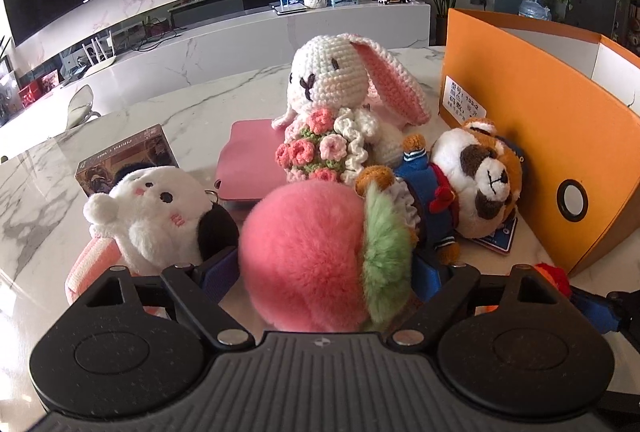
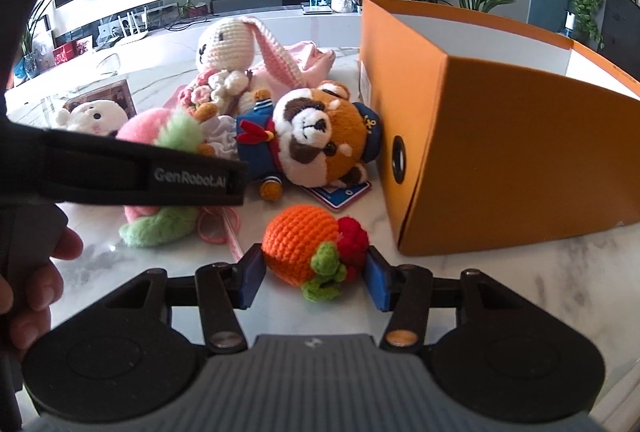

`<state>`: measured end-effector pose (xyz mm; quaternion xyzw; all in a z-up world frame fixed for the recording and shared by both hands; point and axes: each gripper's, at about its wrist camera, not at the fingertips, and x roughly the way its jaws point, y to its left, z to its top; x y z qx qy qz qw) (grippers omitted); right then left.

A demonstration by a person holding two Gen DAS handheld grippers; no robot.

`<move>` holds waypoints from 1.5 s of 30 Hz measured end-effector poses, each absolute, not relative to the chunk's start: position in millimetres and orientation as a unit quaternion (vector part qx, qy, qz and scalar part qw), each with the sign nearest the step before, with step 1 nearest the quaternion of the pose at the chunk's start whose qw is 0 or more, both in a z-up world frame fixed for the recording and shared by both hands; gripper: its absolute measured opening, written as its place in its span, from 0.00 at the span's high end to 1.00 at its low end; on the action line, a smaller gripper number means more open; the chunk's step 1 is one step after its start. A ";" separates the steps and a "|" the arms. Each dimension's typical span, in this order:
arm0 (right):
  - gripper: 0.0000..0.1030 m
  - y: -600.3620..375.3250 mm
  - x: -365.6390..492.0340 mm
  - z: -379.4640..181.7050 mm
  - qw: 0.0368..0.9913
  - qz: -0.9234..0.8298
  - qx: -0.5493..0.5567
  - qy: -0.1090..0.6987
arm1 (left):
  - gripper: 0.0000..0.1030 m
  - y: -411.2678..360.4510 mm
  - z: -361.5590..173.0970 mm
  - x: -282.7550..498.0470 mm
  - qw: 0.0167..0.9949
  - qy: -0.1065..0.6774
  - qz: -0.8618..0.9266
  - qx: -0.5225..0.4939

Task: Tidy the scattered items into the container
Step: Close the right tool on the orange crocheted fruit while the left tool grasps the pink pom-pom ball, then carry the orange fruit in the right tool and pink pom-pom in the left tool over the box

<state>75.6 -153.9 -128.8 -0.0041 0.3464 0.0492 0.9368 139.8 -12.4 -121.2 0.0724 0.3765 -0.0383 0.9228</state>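
Nothing visibly boxed yet. My left gripper (image 1: 320, 272) straddles the pink pom-pom (image 1: 304, 256), jaws wide, grip unclear. My right gripper (image 2: 314, 278) brackets the orange crochet fruit (image 2: 300, 236), pads touching. Bunny (image 1: 332, 76), sailor bear (image 1: 472, 188), panda (image 1: 156, 212) left on bench (image 1: 36, 200) beside the orange box (image 1: 532, 152).

Worktop (image 1: 48, 192): white marble, grey veins. Box (image 2: 500, 160) at 3 o'clock: orange outside, white inside. Crochet rabbit (image 1: 332, 76): white, pink ear lining, black stitched face. Fluffy ball (image 1: 304, 252): pink with green tuft. Red panda plush (image 2: 320, 136): brown and white, navy sailor suit, red bow. Crochet fruit (image 2: 300, 236): orange, green leaf, red knot. Claw pads (image 2: 252, 280): blue.
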 end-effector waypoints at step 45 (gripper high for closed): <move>0.47 -179.3 11.5 -46.2 0.976 0.039 0.013 0.213 | 0.56 -27.3 -16.1 35.8 0.961 0.261 -0.065 0.056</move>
